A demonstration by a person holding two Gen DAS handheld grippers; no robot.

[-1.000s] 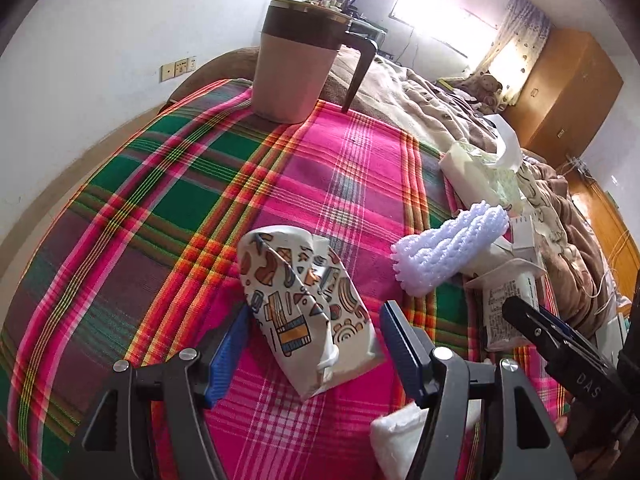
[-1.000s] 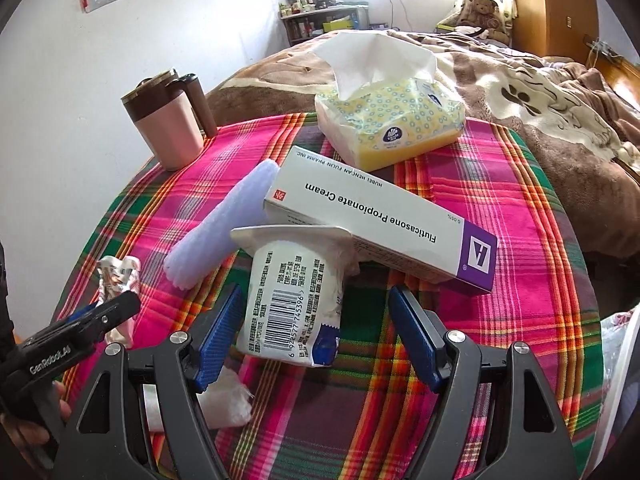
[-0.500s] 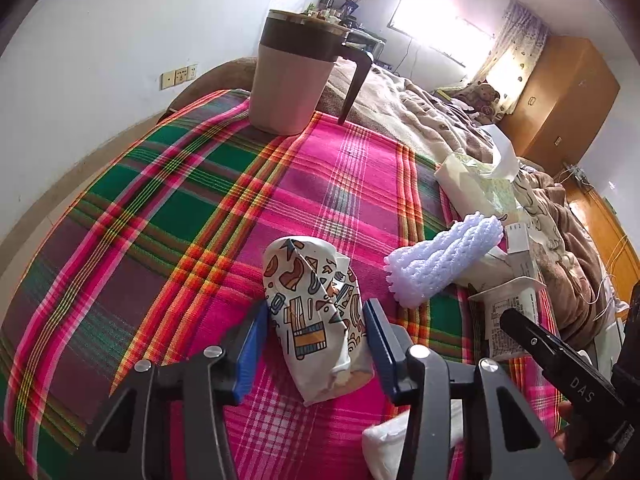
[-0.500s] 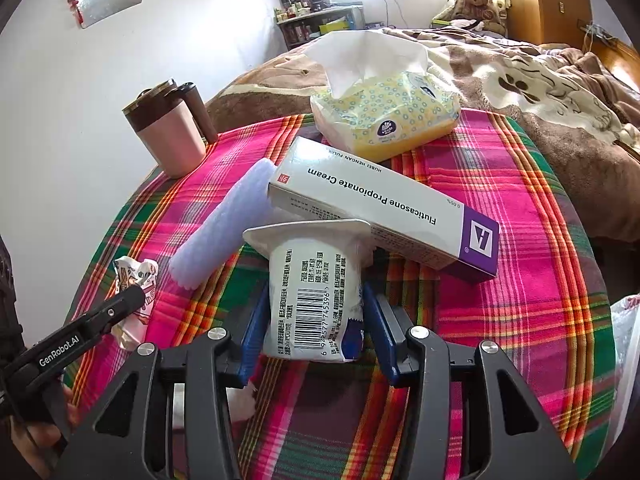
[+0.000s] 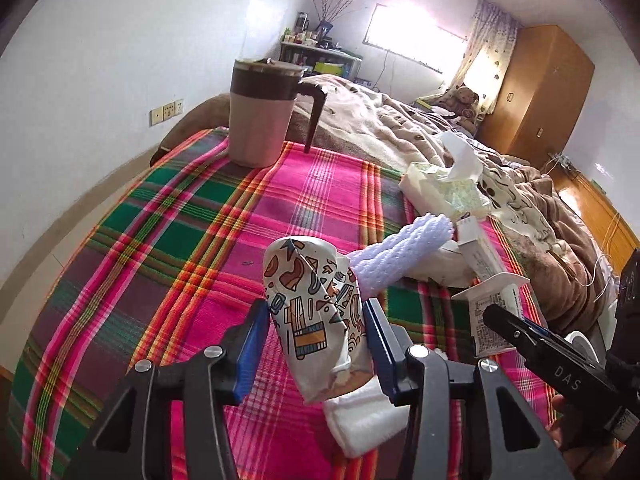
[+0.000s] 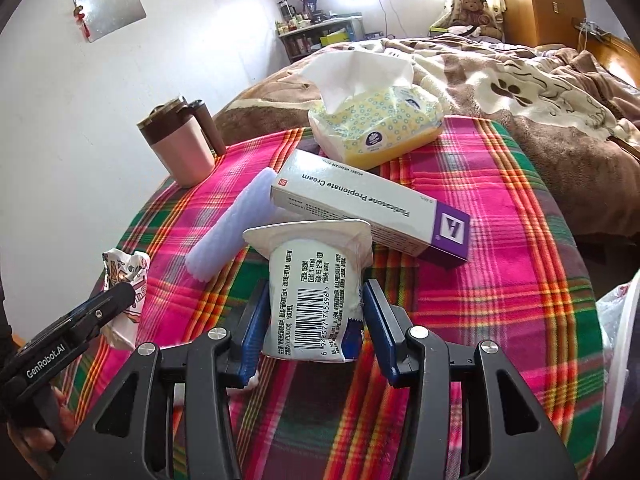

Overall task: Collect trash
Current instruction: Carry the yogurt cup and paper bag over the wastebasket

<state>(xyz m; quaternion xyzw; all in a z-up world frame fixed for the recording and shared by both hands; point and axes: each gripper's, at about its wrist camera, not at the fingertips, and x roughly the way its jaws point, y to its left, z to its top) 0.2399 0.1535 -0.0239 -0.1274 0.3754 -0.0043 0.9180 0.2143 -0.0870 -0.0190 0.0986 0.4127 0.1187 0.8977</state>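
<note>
My left gripper point(image 5: 316, 312) is shut on a crumpled paper cup point(image 5: 300, 272) printed with coloured shapes, held tilted just above the plaid cloth point(image 5: 160, 248). Its blue pads press on both sides of the cup. In the right wrist view, my right gripper point(image 6: 316, 300) is shut on a white yogurt cup point(image 6: 316, 272) with a barcode, its foil lid end pointing away. A crumpled white tissue point(image 5: 360, 416) lies under the left gripper. Each gripper shows at the edge of the other's view, with the paper cup point(image 6: 124, 268) at the left there.
A white foam net sleeve point(image 6: 232, 228), a cream box point(image 6: 368, 208) and a yellow tissue pack point(image 6: 380, 128) lie behind the yogurt cup. A pink mug point(image 5: 260, 112) with a brown lid stands at the far edge. A bed lies beyond; a white bag point(image 6: 616, 320) is at the right.
Both grippers closed from wide open onto their items. The left one has come up with the paper cup; the right one has shifted slightly with the yogurt cup.
</note>
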